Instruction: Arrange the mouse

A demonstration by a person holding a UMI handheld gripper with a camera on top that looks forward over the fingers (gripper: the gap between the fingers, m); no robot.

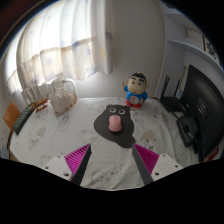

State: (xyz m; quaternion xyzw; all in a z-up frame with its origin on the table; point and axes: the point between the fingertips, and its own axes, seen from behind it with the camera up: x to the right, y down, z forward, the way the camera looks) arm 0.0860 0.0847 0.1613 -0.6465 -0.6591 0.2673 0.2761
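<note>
A pink mouse (115, 122) sits on a dark mouse mat (110, 126) shaped like a cat face, on the pale patterned tablecloth (60, 135). My gripper (111, 163) is above the cloth in front of the mat, its two fingers spread wide apart with magenta pads (76, 161) showing on each side. Nothing is between the fingers. The mouse lies just ahead of them, beyond the fingertips.
A cartoon boy figure (135, 90) stands beyond the mat. A white jug-like object (62, 96) stands at the far left. Dark equipment (192, 110) and cables lie at the right. Curtains (60, 40) hang behind the table.
</note>
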